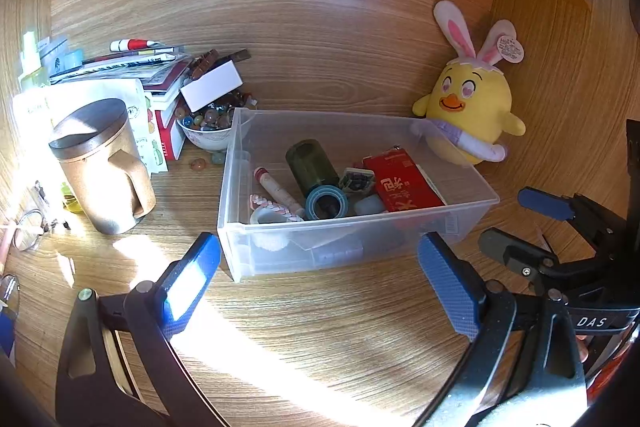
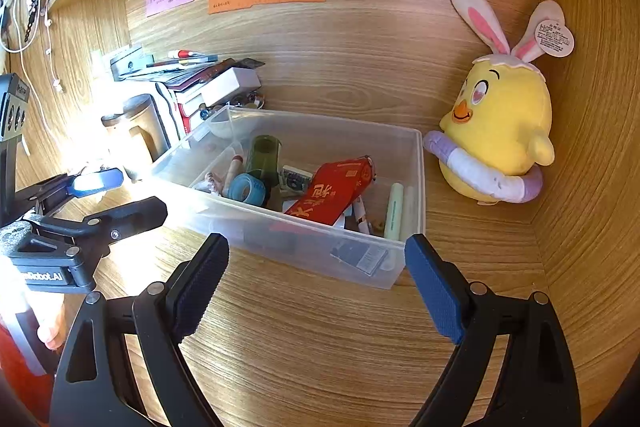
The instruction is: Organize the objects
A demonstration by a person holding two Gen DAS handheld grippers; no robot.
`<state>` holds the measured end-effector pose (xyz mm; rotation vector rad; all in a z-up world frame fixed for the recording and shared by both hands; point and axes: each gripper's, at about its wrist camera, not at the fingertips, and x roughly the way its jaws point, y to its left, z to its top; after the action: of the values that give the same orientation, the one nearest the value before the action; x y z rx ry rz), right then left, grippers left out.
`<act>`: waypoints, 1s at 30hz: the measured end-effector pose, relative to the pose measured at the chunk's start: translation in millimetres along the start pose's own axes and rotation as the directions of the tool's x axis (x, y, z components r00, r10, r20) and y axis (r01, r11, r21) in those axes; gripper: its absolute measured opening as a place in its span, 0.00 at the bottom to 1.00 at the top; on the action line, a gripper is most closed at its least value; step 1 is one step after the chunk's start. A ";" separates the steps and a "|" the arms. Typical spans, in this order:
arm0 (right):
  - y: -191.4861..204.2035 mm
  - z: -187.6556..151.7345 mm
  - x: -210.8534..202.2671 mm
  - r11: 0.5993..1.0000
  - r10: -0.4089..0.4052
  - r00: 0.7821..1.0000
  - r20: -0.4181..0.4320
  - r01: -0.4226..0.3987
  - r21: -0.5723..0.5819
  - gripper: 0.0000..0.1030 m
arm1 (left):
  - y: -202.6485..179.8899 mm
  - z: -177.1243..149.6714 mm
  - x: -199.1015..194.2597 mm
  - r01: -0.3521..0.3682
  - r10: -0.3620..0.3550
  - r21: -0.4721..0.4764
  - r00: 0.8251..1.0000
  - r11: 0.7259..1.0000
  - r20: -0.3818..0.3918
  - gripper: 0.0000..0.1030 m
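Between the two blue pads of the left gripper (image 1: 320,281), nothing held: jaws spread wide, hovering over bare tabletop (image 1: 320,339), apart from everything. Straight ahead at twelve o'clock, just beyond the pad tips, the clear plastic bin (image 1: 352,251), long axis running roughly nine to three across the left wrist view, near wall facing the jaws. Inside, from nine toward three: a pink-and-white braided piece, a capped tube (image 1: 278,190), a dark green cylinder (image 1: 312,163) lying with its axis pointing eleven to five, a blue tape roll (image 1: 326,202), a small patterned block, a red packet (image 1: 404,183). Same story for the right gripper (image 2: 316,281): jaws wide, empty, bin at twelve o'clock but turned, its near right corner closest to the right pad, long axis slanting ten to four. Judged from both views, neither hand clearly nearer to the bin; left squarer to its long wall, right closer to the corner by the pale green pen (image 2: 394,213). Outside the bin: lidded mug (image 1: 100,167) at ten o'clock from the left jaws, bowl of marbles (image 1: 208,131) at eleven with a few loose stones on the tabletop beside it, stacked books behind, yellow plush chick (image 2: 500,131) at one o'clock from the right jaws, close beside the bin's far right end, contact not certain. Likely candidates for the next pick: the loose stones, left hand nearer.
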<state>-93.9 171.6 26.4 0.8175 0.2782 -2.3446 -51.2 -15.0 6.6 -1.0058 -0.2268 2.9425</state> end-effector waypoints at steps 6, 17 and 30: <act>0.8 -0.5 -0.8 1.000 -0.002 1.000 0.001 0.002 -0.002 0.86 | -2.0 0.5 -2.3 0.000 0.000 0.003 1.000 1.000 0.003 0.97; 0.2 -0.4 -1.1 1.000 0.002 1.000 0.003 -0.002 0.004 0.86 | -5.0 0.8 -2.6 0.001 -0.001 0.003 1.000 1.000 0.001 0.97; -1.2 -0.1 -0.2 1.000 0.005 1.000 -0.001 -0.005 0.014 0.86 | -5.8 1.3 -1.2 0.001 -0.001 0.005 1.000 1.000 -0.005 0.97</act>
<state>-94.5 172.7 26.5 0.8252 0.2605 -2.3439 -51.2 -9.5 9.2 -1.0116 -0.2194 2.9375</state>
